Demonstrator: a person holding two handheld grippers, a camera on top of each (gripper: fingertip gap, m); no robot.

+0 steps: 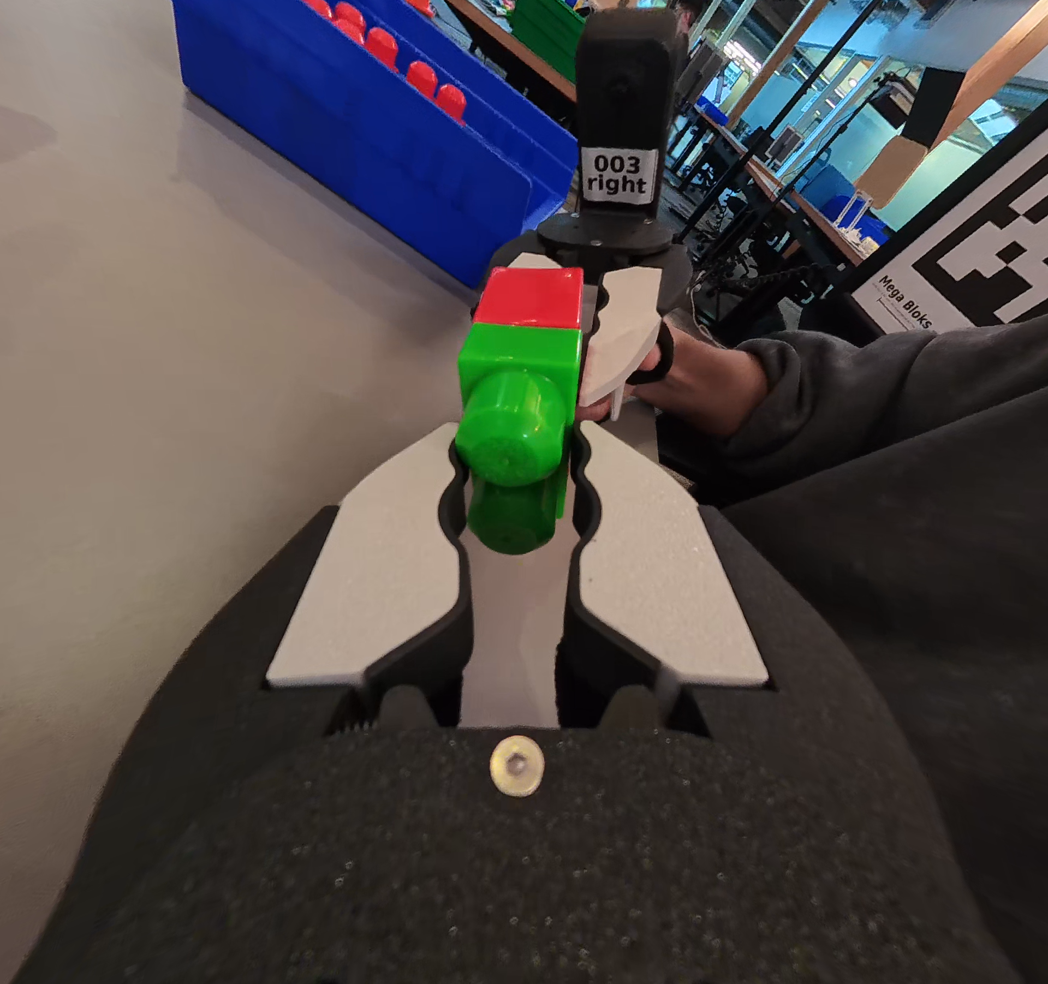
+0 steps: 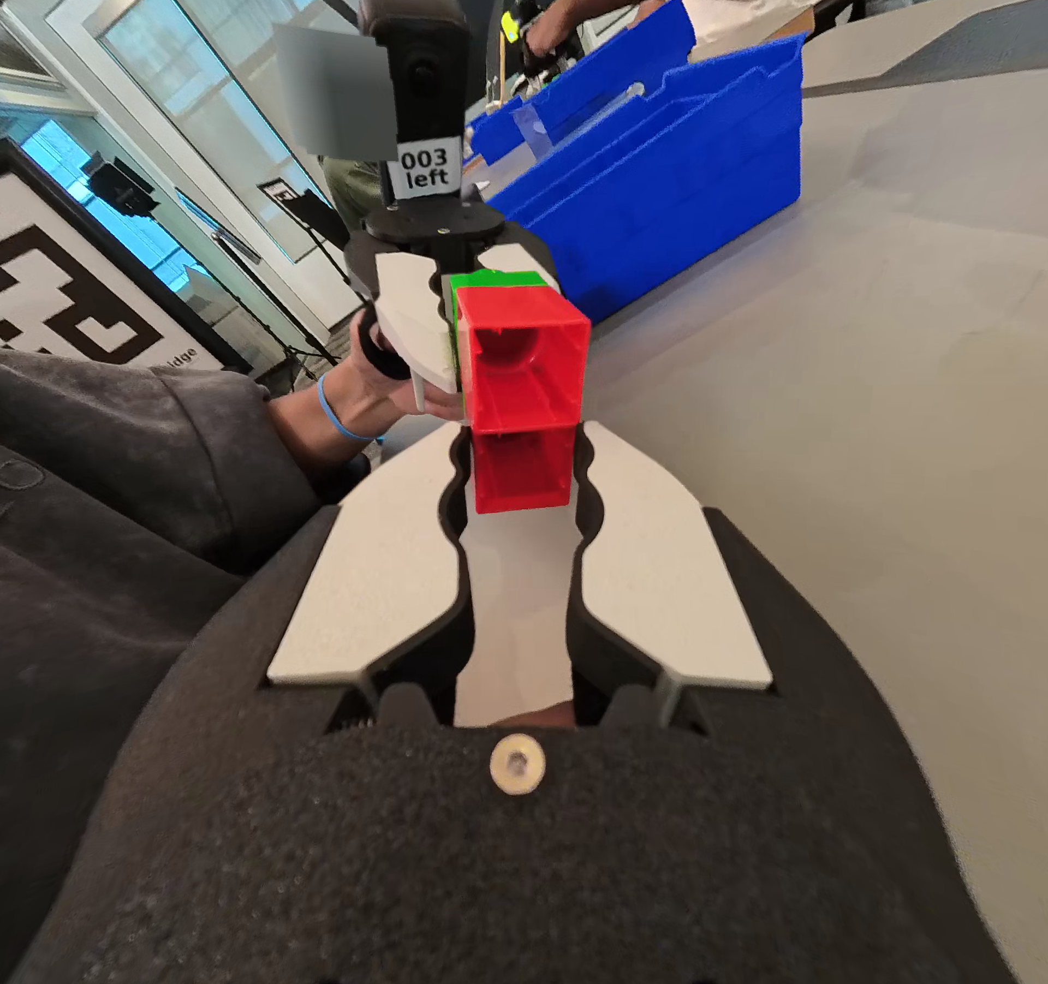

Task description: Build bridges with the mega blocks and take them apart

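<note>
Clearly, in the left wrist view, the left gripper (image 1: pixel 516 480) is clamped on the green block (image 1: pixel 519 435), its two studs pointing back toward the camera. A red block (image 1: pixel 530 297) is pressed against the far, flat face of the green one, and the right gripper (image 1: pixel 590 327) faces in from the opposite side, closed around that red piece. The joined pair hangs in the air above the grey desk (image 1: pixel 170 333), not resting on it. Holding one colour in each gripper looks like a set-up either for pushing the two together or for pulling them apart; which of the two cannot be told. Behind stands a blue bin (image 1: pixel 351 129) with more red blocks (image 1: pixel 385 46) showing inside.

Next, the right wrist view shows the same pair from the other end. The right gripper (image 2: pixel 519 469) squeezes the red block (image 2: pixel 524 390), whose hollow underside, two open square cells, faces the camera. Only a strip of the green block (image 2: pixel 493 278) peeks out beyond it, held by the left gripper (image 2: pixel 482 322), with the person's hand (image 2: pixel 397 395) on its handle. The blue bin (image 2: pixel 680 208) sits on the desk (image 2: pixel 850 446) to the right. Both blocks are glossy, hard plastic with crisp edges.
</note>
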